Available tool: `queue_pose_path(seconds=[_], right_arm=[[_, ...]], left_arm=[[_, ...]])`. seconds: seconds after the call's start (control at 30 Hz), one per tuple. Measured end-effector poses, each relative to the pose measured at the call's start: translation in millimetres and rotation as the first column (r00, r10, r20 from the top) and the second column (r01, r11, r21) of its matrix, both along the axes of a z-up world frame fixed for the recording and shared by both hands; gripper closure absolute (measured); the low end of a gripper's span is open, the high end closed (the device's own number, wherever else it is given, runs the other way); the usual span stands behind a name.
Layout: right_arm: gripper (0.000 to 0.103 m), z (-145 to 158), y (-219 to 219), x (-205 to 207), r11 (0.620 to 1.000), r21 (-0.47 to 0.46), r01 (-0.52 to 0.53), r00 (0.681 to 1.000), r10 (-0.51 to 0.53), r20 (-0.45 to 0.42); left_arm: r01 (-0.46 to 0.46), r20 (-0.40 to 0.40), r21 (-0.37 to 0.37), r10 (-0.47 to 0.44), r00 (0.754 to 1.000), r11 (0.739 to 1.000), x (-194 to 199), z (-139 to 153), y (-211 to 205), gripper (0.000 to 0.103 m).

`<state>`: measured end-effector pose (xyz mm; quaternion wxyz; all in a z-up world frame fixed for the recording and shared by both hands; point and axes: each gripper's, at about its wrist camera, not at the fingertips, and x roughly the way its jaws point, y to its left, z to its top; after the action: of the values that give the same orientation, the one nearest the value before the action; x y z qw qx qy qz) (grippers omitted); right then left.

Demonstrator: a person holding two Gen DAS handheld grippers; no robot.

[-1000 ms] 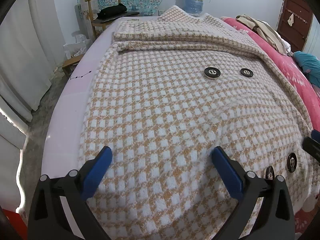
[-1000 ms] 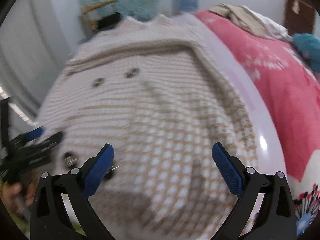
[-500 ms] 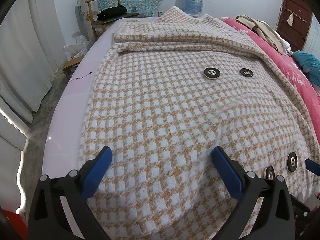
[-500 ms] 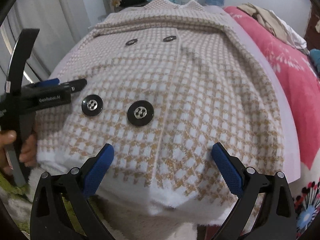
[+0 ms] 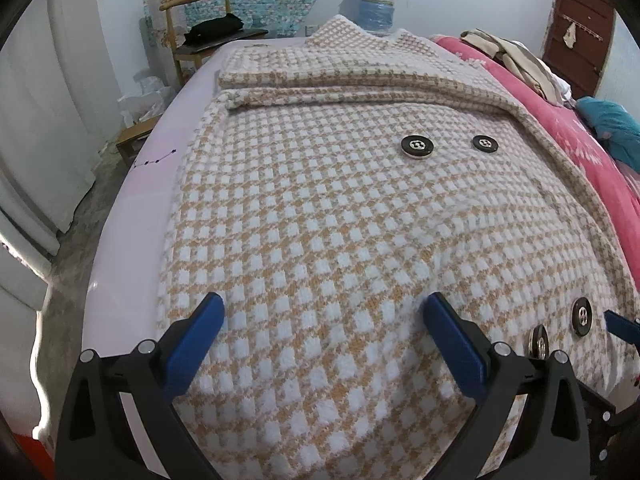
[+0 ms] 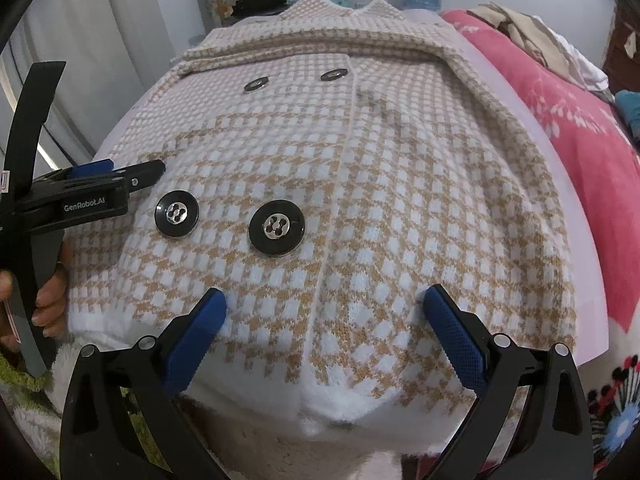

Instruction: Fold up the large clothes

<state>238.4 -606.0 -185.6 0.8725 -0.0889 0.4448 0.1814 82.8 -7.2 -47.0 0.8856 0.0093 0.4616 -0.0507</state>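
Right wrist view: a checked coat [image 6: 360, 184] lies spread on the bed [image 5: 132, 240], its hem at the near edge. Both grippers, left gripper [image 5: 324, 340] and right gripper [image 6: 326, 332], hover over that hem with jaws spread, holding nothing. Likely next: pinch the hem corners and carry them toward the collar; that way looks unobstructed.

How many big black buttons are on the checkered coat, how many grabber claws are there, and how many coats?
Black buttons: 4 — two far, two near
Grippers: 2 — left gripper, right gripper
Checkered coat: 1
Total: 7
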Motion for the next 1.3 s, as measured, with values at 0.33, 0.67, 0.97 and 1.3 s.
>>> queue_pose_path(seconds=[0.33, 0.67, 0.97, 1.3], right_arm=[[0.008, -1.0, 1.6, -0.8, 1.000, 0.004, -0.006, 1.000, 0.006, -0.003], [0.008, -0.8, 0.5, -1.4, 1.000, 0.005, -0.004, 1.000, 0.004, -0.002], [0.008, -1.1, 0.1, -1.3, 1.000, 0.006, -0.007, 1.000, 0.007, -0.003], [0.008, -0.6, -0.3, -0.9, 1.000, 0.005, -0.011, 1.000, 0.011, -0.002]], left_arm=[[0.023, 0.034, -0.014, -0.022, 0.999, 1.000, -16.5, 15.6, 12.1, 0.005], [0.063, 0.025, -0.143, -0.060, 0.998, 0.988, -82.6, 23.6, 47.3, 0.010], [-0.004, -0.073, -0.274, -0.017, 0.997, 0.962, -109.7, 0.6, 68.0, 0.044], [-0.012, -0.127, -0.446, -0.050, 0.991, 0.895, -109.4, -12.3, 82.7, 0.048]])
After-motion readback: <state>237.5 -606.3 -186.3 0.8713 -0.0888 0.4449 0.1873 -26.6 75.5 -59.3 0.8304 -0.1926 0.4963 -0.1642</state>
